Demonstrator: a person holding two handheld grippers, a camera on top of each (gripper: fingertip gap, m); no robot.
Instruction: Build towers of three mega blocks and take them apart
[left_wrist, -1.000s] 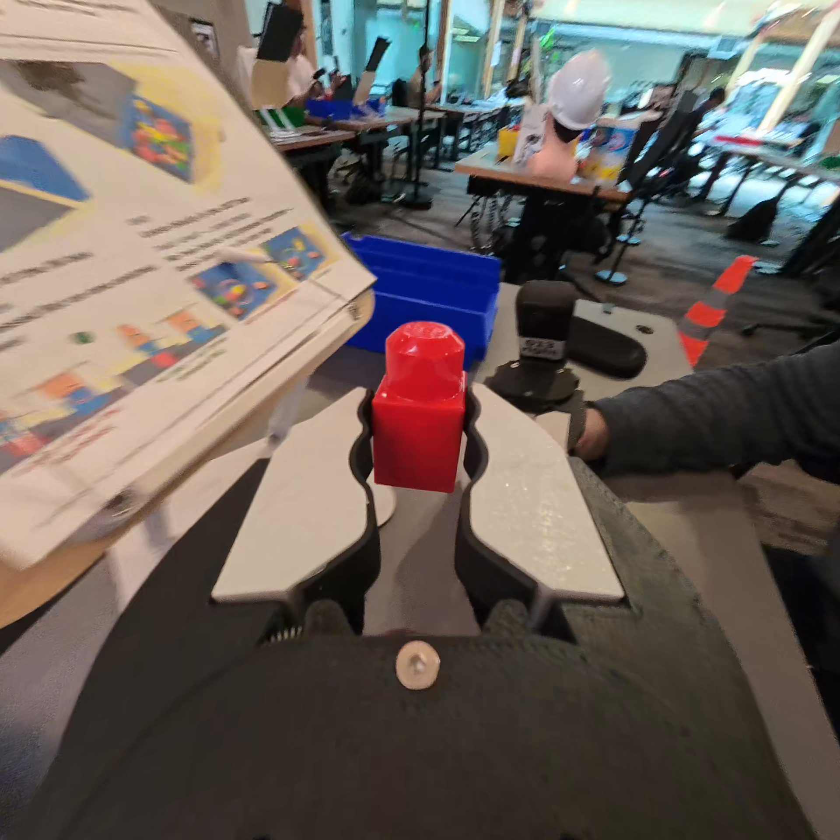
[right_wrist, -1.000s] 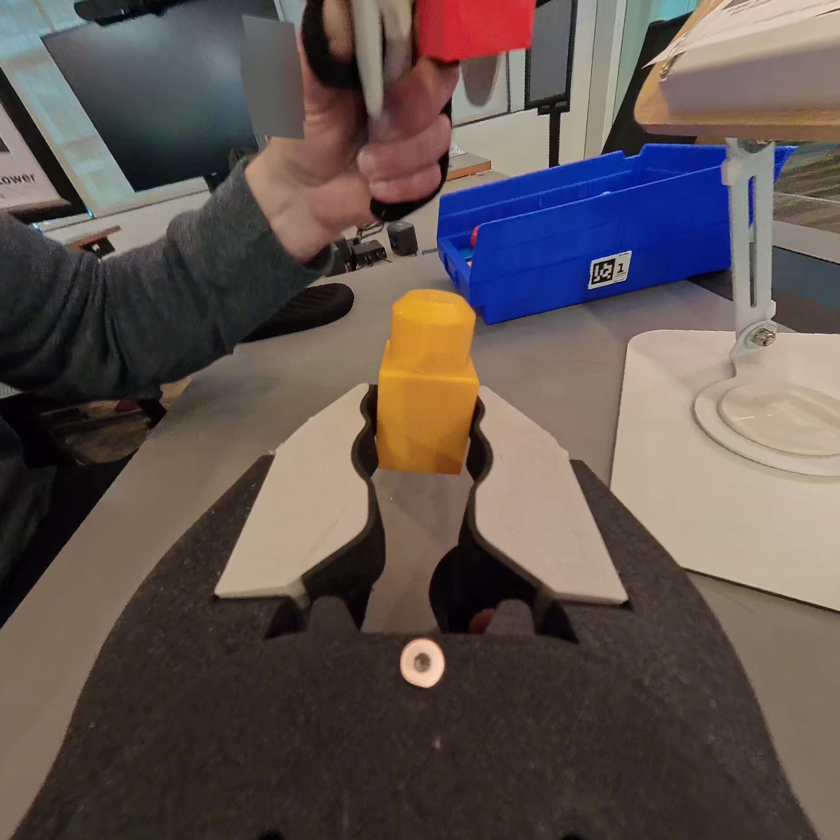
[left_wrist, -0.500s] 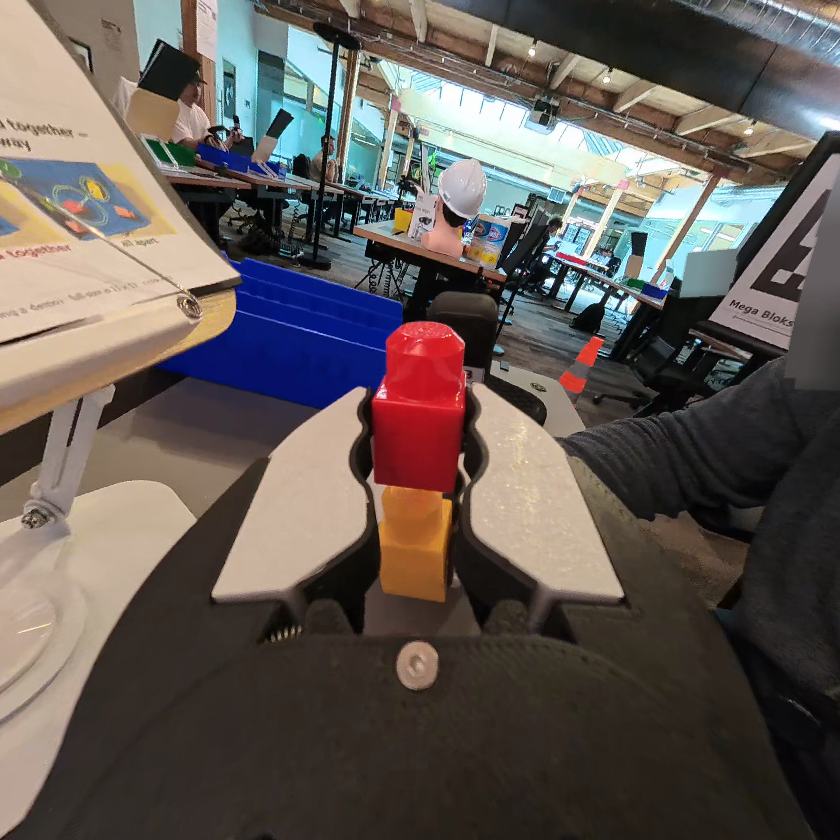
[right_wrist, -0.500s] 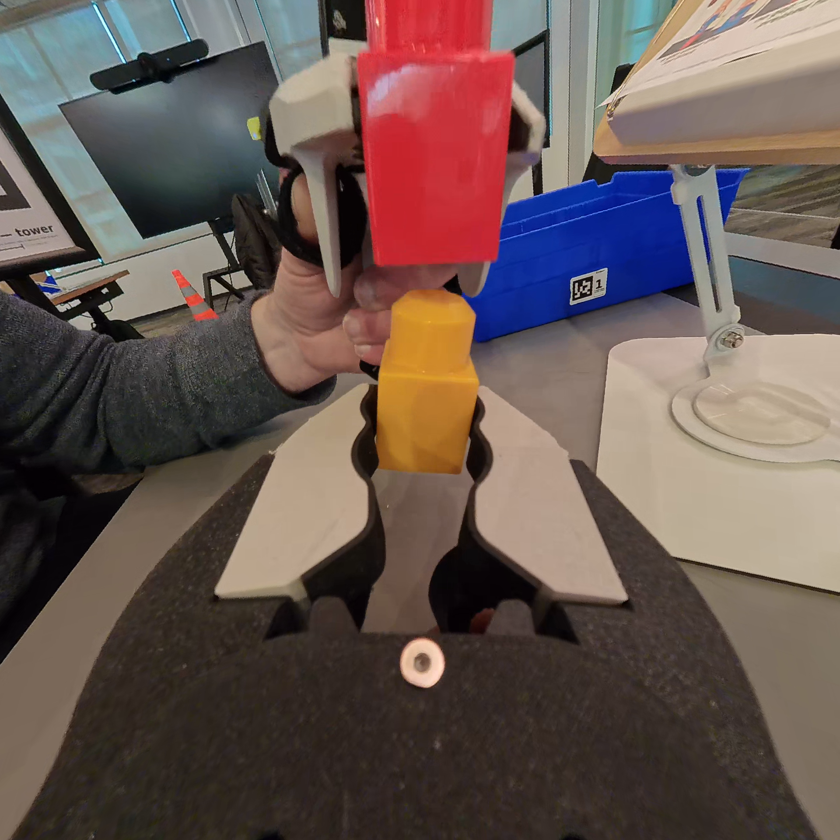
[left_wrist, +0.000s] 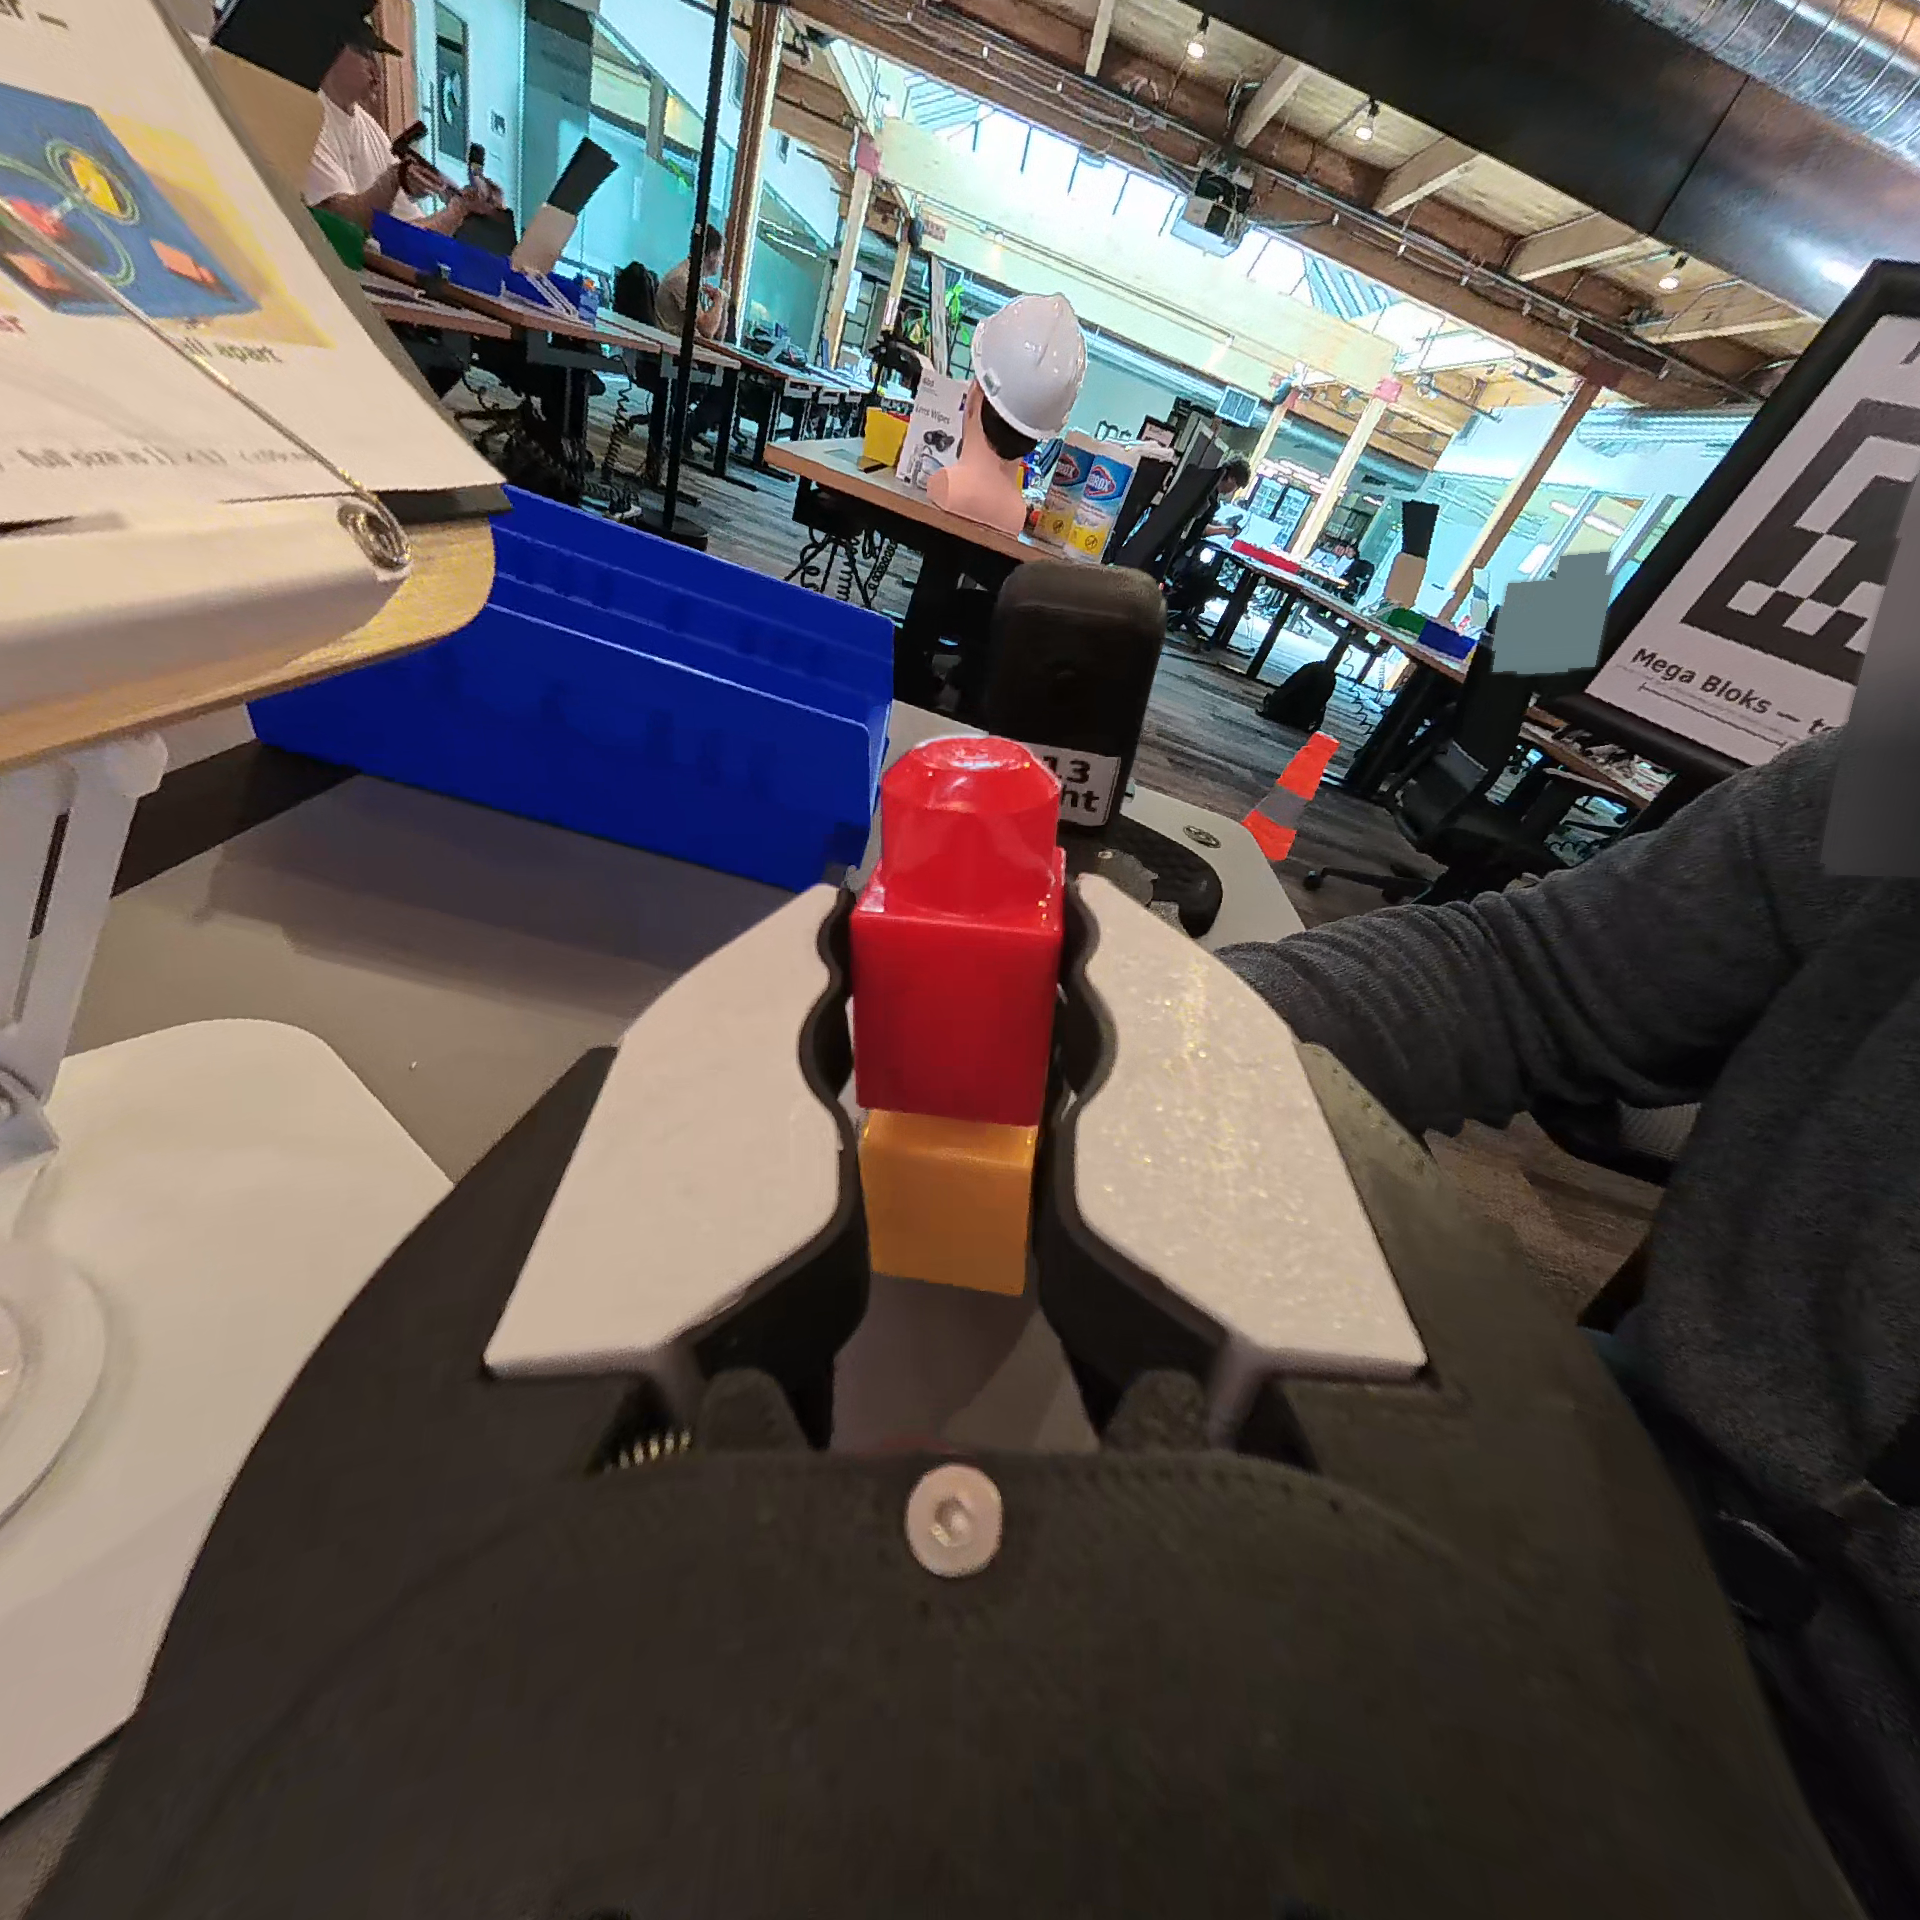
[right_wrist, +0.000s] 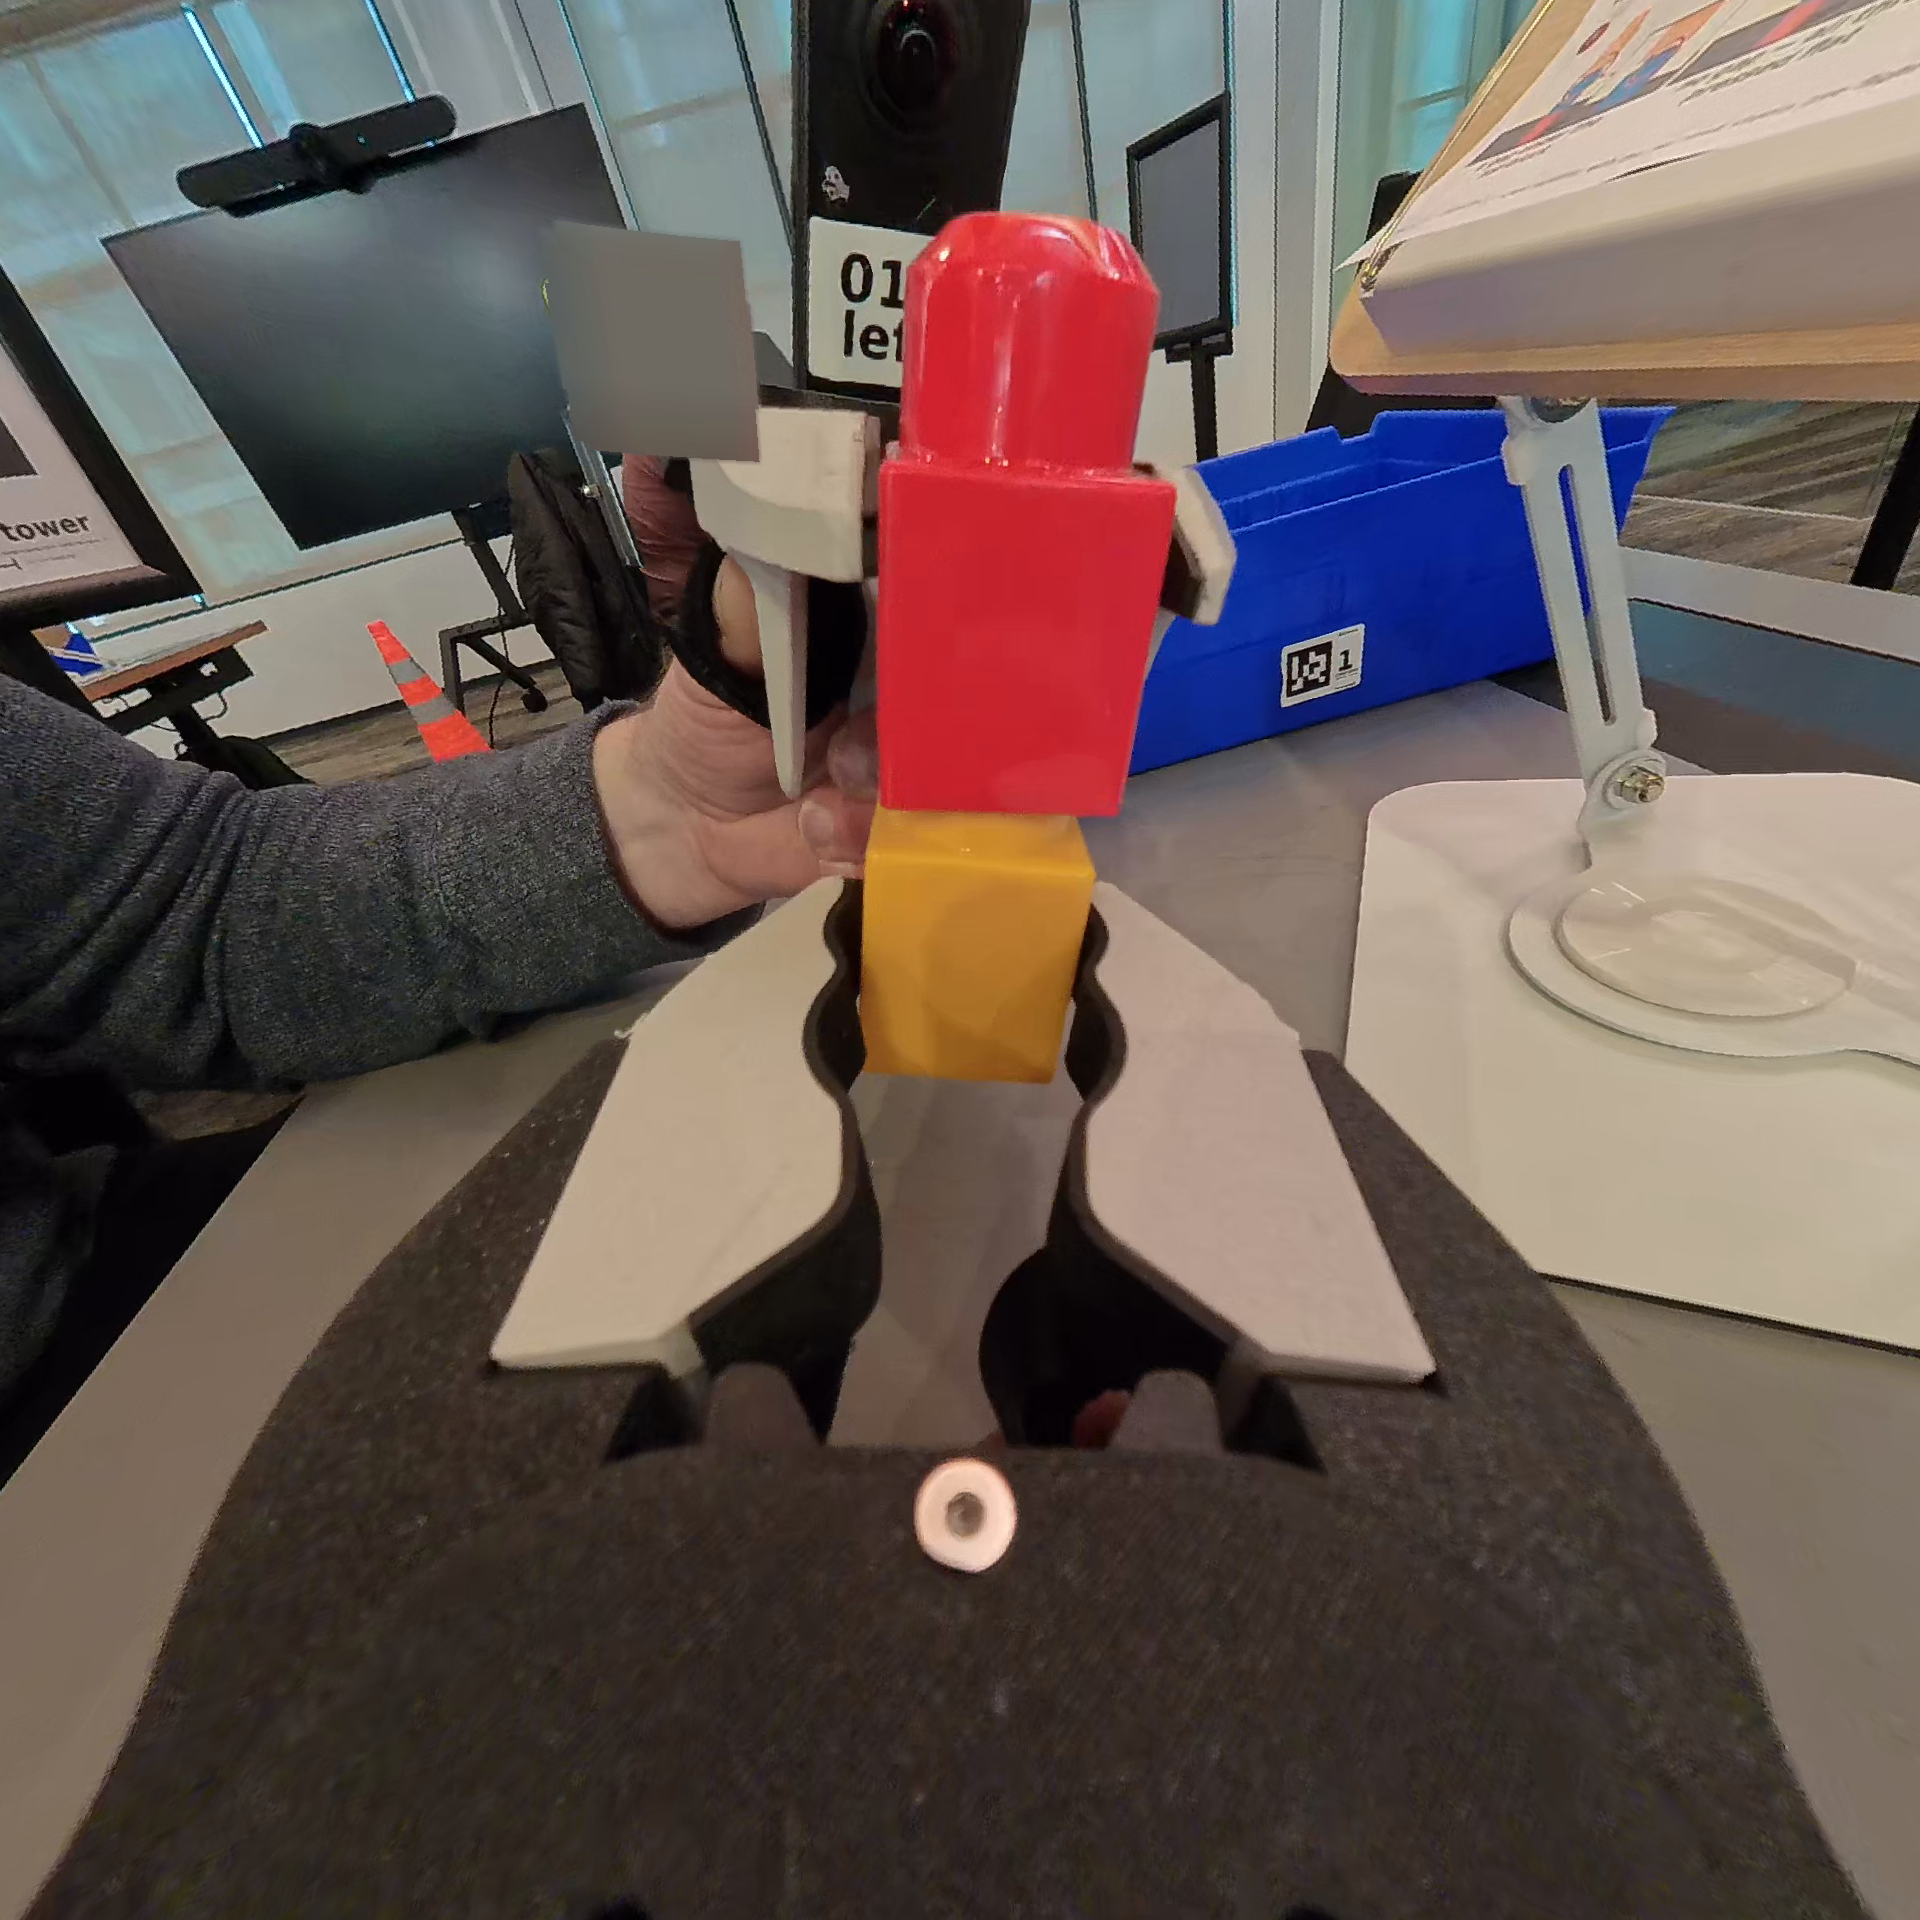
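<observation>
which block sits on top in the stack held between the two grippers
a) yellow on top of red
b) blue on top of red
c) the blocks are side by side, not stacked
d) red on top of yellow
d: the red block, held in the left gripper, sits directly on top of the yellow block, which is held in the right gripper.

From my right camera the red block (right_wrist: 1013, 623) hides the left claw's (right_wrist: 1023, 540) pads; my yellow block's (right_wrist: 971, 945) stud sits buried inside it.
</observation>
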